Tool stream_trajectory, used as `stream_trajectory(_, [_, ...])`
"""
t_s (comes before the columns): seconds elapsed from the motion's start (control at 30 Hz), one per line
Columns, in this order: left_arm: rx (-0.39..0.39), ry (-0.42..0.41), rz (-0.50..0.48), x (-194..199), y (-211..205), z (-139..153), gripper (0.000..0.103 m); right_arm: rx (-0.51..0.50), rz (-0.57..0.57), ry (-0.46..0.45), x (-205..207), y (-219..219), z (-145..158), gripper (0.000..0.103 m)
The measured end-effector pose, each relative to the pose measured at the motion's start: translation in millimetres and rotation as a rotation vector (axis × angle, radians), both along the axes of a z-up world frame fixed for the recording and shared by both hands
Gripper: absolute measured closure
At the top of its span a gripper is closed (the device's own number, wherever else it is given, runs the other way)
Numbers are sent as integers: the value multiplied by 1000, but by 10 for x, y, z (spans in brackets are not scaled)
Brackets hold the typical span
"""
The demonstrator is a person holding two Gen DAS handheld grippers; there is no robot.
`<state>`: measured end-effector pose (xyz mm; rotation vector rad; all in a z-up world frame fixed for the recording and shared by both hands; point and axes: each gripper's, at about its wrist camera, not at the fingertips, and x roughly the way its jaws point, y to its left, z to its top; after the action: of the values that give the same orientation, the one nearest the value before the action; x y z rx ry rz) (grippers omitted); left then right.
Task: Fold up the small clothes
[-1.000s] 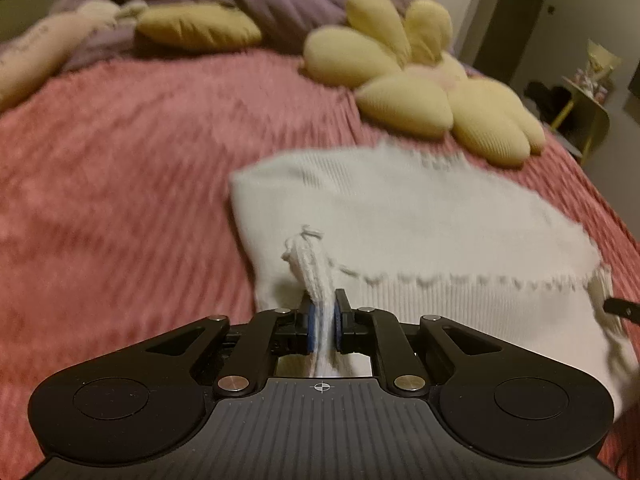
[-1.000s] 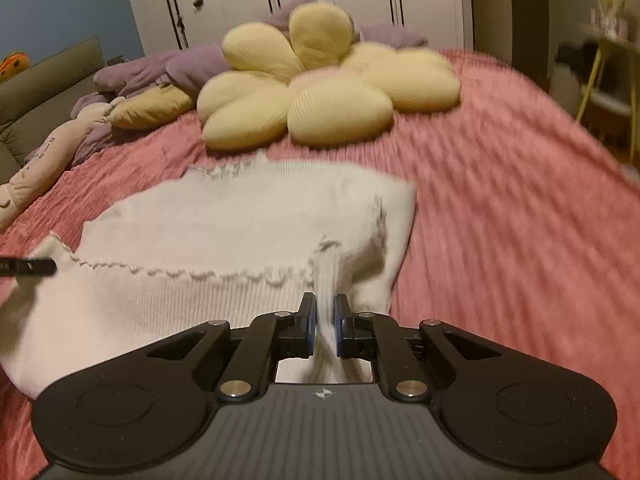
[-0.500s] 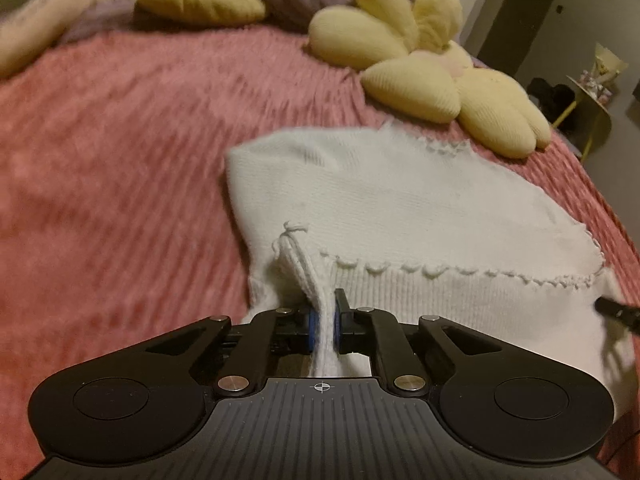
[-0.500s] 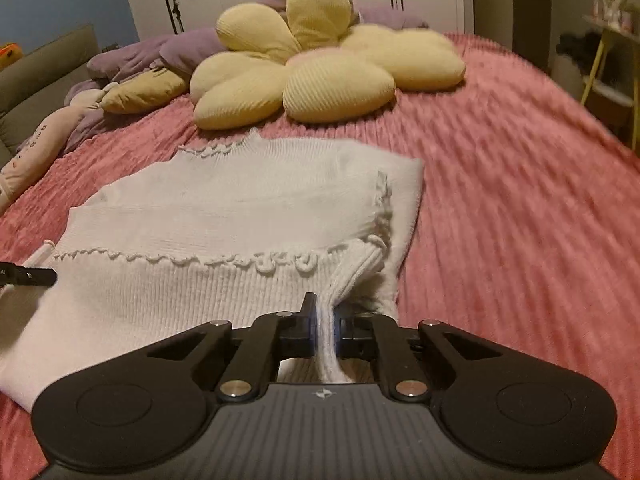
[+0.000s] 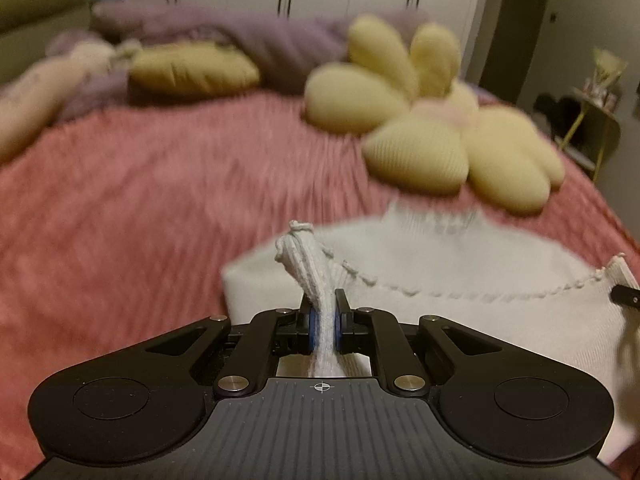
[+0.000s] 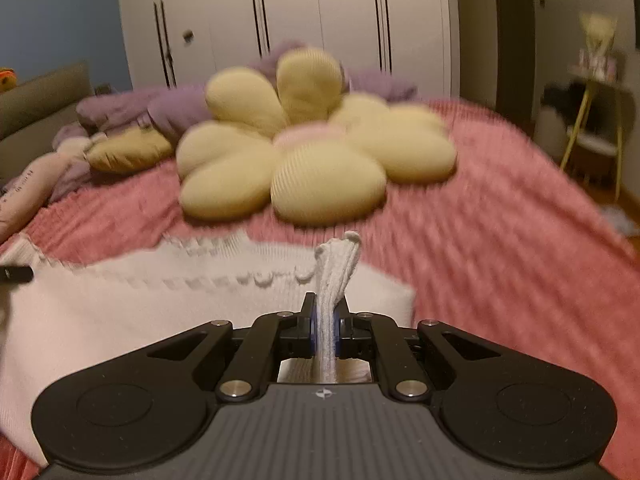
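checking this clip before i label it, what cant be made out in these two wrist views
- Near part of the white knitted top: both views, hidden behind the black gripper bodies.
- Pinched cloth inside the left gripper and right gripper: covered by the fingers.
- Yellow flower-shaped cushion and pink ribbed bedspread: motion-blurred, both views.
- Items on the yellow side table: too small, blurred.

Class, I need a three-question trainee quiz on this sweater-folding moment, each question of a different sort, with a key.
1. True or false: both the left gripper and the right gripper have their jaws shut on the white sweater.
2. Which lies just beyond the sweater on the pink bedspread? A) a laptop B) a yellow flower cushion C) a shoe
3. Fill in: the sweater's pinched edge is trimmed with small ____.

Key: 1 true; 2 B; 3 scallops.
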<state>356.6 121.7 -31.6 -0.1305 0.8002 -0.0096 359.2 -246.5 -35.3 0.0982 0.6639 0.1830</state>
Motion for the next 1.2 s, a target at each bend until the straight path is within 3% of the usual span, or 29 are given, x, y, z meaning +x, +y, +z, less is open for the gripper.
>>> stream_trajectory(0.1, [-15, 29, 5, -1, 25, -177, 87, -31, 5, 66, 115, 32, -226, 94])
stream_trajectory(0.17, [-44, 37, 6, -15, 74, -255, 75, -44, 16, 83, 136, 31, -318, 91])
stream_trajectory(0.2, [-56, 43, 8, -9, 90, -287, 75, -39, 22, 83, 134, 22, -347, 89])
stream_trajectory(0.27, [-84, 52, 13, -1, 128, -321, 80, -24, 27, 91, 148, 16, -381, 85])
stream_trajectory(0.33, [-84, 60, 16, 20, 143, -305, 93, -1, 35, 103, 174, 15, -394, 85])
stream_trajectory(0.37, [-81, 61, 16, 22, 140, -269, 93, -7, 48, 103, 182, 34, -395, 87])
stream_trajectory(0.4, [-76, 52, 12, 22, 128, -215, 93, -26, 56, 100, 186, 56, -385, 97])
stream_trajectory(0.5, [-29, -23, 3, 104, 80, 23, 93, -72, 60, 27, 200, 98, -235, 97])
stream_trajectory(0.67, [122, -144, 64, 536, -65, 232, 93, -142, -18, -101, 541, 199, 20, 97])
stream_trajectory(0.8, [223, -138, 112, 899, -214, 2, 92, -193, -71, -130, 924, 320, -24, 96])
stream_trajectory(0.93, [237, -51, 136, 995, -268, -432, 86, -195, -88, -58, 1179, 370, -317, 96])
stream_trajectory(1.03, [245, -66, 130, 913, -233, -630, 81, -238, -123, -49, 1179, 394, -525, 86])
stream_trajectory(1.1, [264, -67, 160, 903, -231, -627, 61, -232, -147, -41, 1183, 360, -632, 73])
stream_trajectory(1.13, [250, -62, 177, 896, -198, -602, 55, -224, -165, -47, 1181, 333, -661, 69])
stream_trajectory(1.2, [179, -74, 204, 832, -103, -514, 55, -228, -191, -36, 1216, 299, -667, 52])
